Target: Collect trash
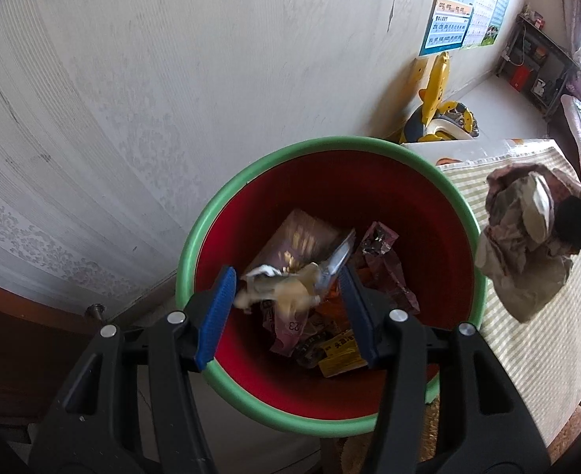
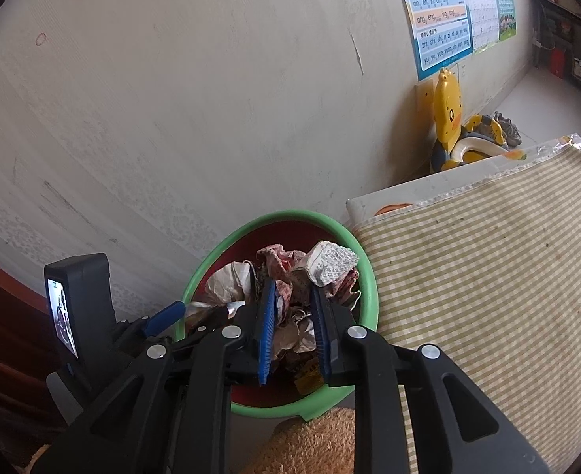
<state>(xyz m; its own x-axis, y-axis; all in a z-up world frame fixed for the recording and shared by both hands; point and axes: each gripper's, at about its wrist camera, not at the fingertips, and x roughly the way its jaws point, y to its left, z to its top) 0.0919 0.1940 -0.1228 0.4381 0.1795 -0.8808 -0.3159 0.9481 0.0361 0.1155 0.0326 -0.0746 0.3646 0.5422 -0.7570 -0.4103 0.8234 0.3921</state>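
Over a red bin (image 1: 330, 181) with a green rim, the left gripper (image 1: 286, 312) has its fingers wide apart as blurred scrap (image 1: 278, 290) falls, while the right gripper (image 2: 292, 324) pinches crumpled paper (image 2: 290, 276) above the rim near the table (image 2: 488, 276), so an early release might drop it outside.

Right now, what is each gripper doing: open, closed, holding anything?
Left gripper: open above the bin, a blurred wrapper between its fingers, apparently dropping.
Right gripper: closed on a crumpled paper wad.
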